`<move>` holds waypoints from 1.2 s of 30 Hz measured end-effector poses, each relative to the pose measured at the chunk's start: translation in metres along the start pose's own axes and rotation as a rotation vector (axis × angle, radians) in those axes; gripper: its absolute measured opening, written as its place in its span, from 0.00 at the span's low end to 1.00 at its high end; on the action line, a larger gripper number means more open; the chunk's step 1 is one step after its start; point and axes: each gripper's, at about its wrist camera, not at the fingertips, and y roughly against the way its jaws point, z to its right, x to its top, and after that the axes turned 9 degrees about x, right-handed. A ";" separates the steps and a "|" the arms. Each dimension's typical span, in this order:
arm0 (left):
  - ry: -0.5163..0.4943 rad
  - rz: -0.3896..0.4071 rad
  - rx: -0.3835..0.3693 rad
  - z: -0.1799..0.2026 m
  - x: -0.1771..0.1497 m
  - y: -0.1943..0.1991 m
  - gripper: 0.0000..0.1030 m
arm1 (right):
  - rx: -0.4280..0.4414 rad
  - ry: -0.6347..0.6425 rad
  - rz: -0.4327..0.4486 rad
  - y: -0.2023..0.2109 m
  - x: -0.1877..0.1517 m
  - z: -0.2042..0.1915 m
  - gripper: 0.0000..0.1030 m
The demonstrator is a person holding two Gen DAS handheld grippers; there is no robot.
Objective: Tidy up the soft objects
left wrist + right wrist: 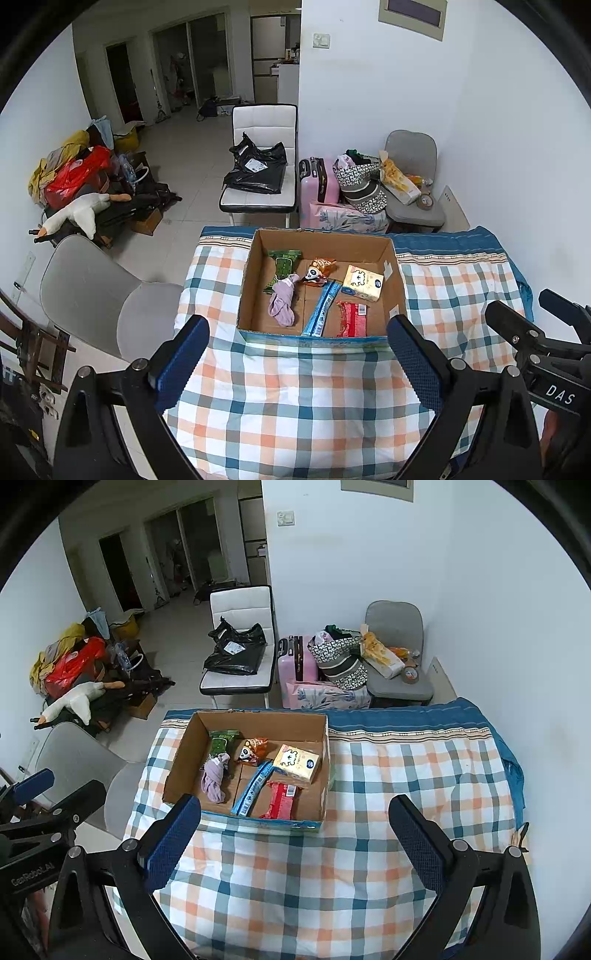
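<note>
An open cardboard box (389, 254) (177, 760) stands on a plaid-covered table (295, 406) (369, 812). Inside lie a purple sock (282, 304) (214, 781), a green pack (282, 262) (219, 740), a panda snack bag (317, 271) (251, 752), a yellow tissue pack (364, 282) (297, 762), a blue wrapper (321, 314) (255, 788) and a red wrapper (352, 319) (280, 801). My left gripper (297, 354) is open and empty, just short of the box's near wall. My right gripper (295, 836) is open and empty, near the box's front right corner.
A grey chair (96, 295) stands left of the table. Behind it are a white chair with a black bag (258, 170), a pink suitcase (319, 181), and a grey chair with clutter (410, 177). A pile with a plush goose (79, 212) lies far left. A wall is at right.
</note>
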 end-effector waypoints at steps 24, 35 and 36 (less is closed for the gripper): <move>0.008 -0.001 -0.002 0.005 -0.003 0.009 0.96 | -0.009 -0.004 0.005 0.008 -0.003 0.006 1.00; 0.012 -0.001 -0.002 0.005 -0.004 0.009 0.96 | -0.006 -0.008 0.003 0.008 -0.002 0.009 1.00; 0.011 -0.002 -0.003 0.004 -0.003 0.009 0.96 | -0.005 -0.009 0.003 0.009 -0.002 0.010 1.00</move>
